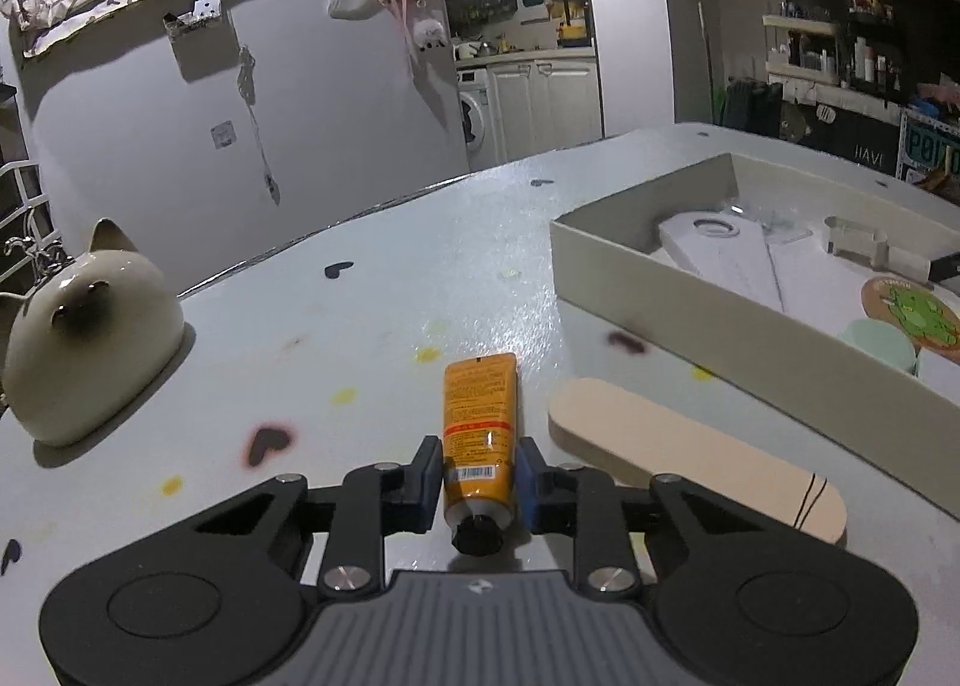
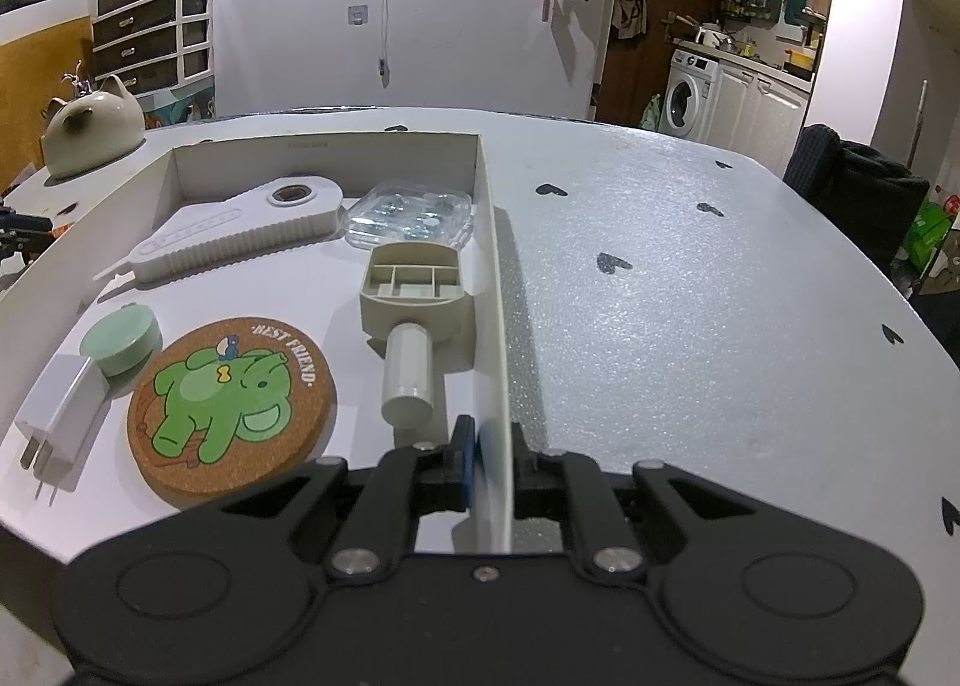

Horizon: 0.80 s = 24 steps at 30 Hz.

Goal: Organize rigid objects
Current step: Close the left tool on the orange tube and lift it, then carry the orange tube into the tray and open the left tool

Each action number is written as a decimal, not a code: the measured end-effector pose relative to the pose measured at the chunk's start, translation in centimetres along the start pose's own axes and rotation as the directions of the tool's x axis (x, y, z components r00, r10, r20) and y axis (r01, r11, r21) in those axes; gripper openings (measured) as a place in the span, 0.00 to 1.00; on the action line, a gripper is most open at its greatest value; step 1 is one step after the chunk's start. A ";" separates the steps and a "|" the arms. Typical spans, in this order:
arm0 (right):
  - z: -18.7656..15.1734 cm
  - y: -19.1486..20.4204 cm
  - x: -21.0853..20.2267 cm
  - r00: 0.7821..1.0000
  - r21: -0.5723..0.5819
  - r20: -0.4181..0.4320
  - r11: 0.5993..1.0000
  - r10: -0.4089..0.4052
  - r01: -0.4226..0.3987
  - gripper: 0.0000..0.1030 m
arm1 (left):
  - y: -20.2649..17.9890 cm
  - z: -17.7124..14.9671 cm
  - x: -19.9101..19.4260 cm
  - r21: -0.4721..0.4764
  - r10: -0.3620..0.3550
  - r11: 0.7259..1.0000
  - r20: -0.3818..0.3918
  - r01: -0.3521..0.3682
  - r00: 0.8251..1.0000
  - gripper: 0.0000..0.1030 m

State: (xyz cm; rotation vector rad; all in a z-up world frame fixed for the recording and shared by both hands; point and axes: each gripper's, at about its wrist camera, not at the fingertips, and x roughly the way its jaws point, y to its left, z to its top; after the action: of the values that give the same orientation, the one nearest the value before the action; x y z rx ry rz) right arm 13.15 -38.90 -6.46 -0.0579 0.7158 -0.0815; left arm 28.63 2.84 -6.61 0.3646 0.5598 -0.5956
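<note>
We have the left gripper (image 1: pixel 479 476) pinching the orange tube (image 1: pixel 480 428) near its black cap, the tube lying on the table (image 1: pixel 360 296) beside the pink case (image 1: pixel 690 452). Our right gripper (image 2: pixel 493 464) clamps the box (image 2: pixel 489 266) wall. The tube is soft, so it could droop or slip as we lift, or snag on the wall on the way in.

Bare tabletop (image 2: pixel 690 296) right of the box wall (image 2: pixel 495 290); left, pale stick (image 1: pixel 690 446) crowds the box
</note>
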 end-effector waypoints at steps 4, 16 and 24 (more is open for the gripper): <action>0.0 0.0 0.0 1.000 0.000 0.001 1.000 0.000 0.000 0.11 | 0.0 -0.2 -0.8 0.032 0.015 0.999 -0.033 -0.014 0.999 0.27; 0.1 0.0 0.1 1.000 -0.002 0.002 1.000 0.002 -0.002 0.11 | 0.0 -0.4 0.5 -0.046 0.062 0.997 -0.020 -0.062 0.998 0.40; 0.0 0.0 0.1 1.000 -0.001 0.004 1.000 0.001 -0.001 0.11 | 0.3 -0.4 1.1 -0.124 0.024 0.992 -0.001 -0.024 1.000 0.32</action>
State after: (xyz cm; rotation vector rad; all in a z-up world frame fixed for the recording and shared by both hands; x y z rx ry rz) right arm 13.24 -38.89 -6.48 -0.0583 0.7124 -0.0801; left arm 29.38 2.80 -7.55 0.2534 0.5881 -0.5352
